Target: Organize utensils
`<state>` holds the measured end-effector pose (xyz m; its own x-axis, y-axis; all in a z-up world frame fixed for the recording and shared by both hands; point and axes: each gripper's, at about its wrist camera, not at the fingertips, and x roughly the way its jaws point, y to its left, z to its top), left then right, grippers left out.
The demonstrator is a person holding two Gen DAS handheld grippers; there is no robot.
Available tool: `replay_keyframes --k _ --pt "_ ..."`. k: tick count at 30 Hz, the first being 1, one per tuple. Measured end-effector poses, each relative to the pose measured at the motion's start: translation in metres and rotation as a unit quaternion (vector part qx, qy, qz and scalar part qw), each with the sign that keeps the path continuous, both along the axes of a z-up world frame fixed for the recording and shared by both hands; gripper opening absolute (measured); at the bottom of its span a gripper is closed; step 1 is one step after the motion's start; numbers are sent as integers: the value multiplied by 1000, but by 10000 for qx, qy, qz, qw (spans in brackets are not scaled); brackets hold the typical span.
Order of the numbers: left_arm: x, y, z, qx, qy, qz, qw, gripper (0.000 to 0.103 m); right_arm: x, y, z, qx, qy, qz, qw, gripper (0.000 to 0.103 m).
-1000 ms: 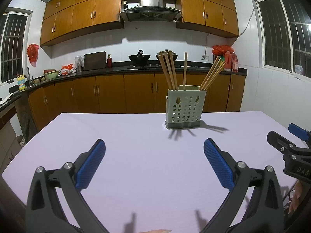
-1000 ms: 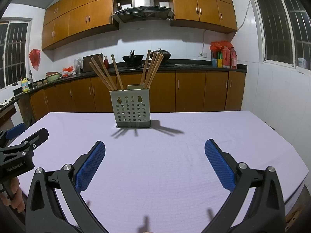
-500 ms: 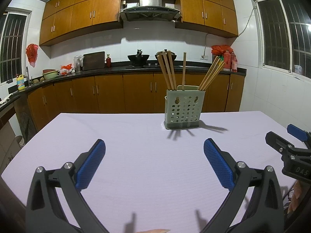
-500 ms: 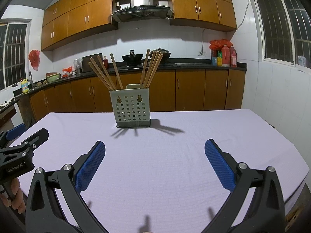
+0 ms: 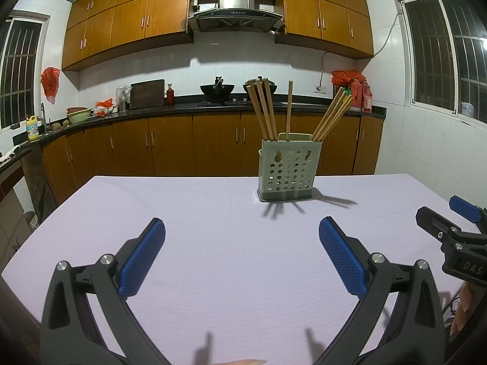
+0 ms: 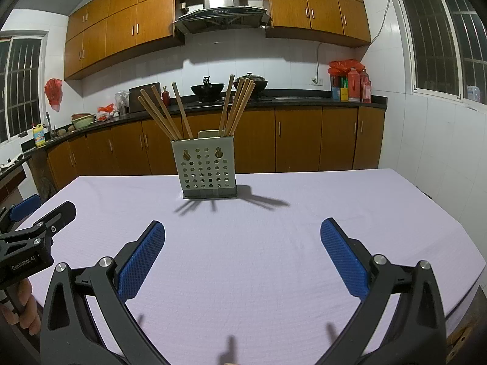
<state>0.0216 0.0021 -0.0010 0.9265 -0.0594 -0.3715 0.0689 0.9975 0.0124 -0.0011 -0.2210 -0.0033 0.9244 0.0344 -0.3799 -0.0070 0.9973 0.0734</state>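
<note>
Left gripper (image 5: 242, 237) sits low over the near part of the lilac cloth-covered worktop (image 5: 213, 243), blue ribbed fingers (image 5: 142, 257) spread wide apart, nothing between them. In the right wrist view the left gripper (image 6: 33, 213) shows at the far left edge, black frame with blue pad, a bit of the holding hand (image 6: 22, 307) below it.

Ahead, toward the far side of the worktop, stands the pale grey-green perforated plastic utensil holder (image 5: 289, 170), upright on its dark base, well apart from both grippers. Light wooden chopsticks (image 5: 263, 109) stick out of it: a bunch leaning left, one single stick near upright in the middle, another bunch fanning right. From the right wrist view the same holder (image 6: 204, 165) sits left of centre, chopsticks (image 6: 161, 114) leaning left and a second bunch tilted right. Shadows of the sticks fall on the cloth in front and to the right.

Right gripper (image 6: 242, 235) also hangs low over the near worktop, blue fingers (image 6: 344, 258) wide apart, empty. In the left wrist view it (image 5: 447, 216) pokes in at the right edge.

Behind: brown wooden kitchen cabinets (image 5: 170, 149), steel range hood (image 5: 236, 9), black wok (image 5: 216, 88) on the dark counter.
</note>
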Motion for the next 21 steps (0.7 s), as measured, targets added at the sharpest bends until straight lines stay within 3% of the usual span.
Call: replay_keyframes --k 21 --pt "0 0 1 -2 4 10 10000 99 0 1 0 14 9 -3 10000 101"
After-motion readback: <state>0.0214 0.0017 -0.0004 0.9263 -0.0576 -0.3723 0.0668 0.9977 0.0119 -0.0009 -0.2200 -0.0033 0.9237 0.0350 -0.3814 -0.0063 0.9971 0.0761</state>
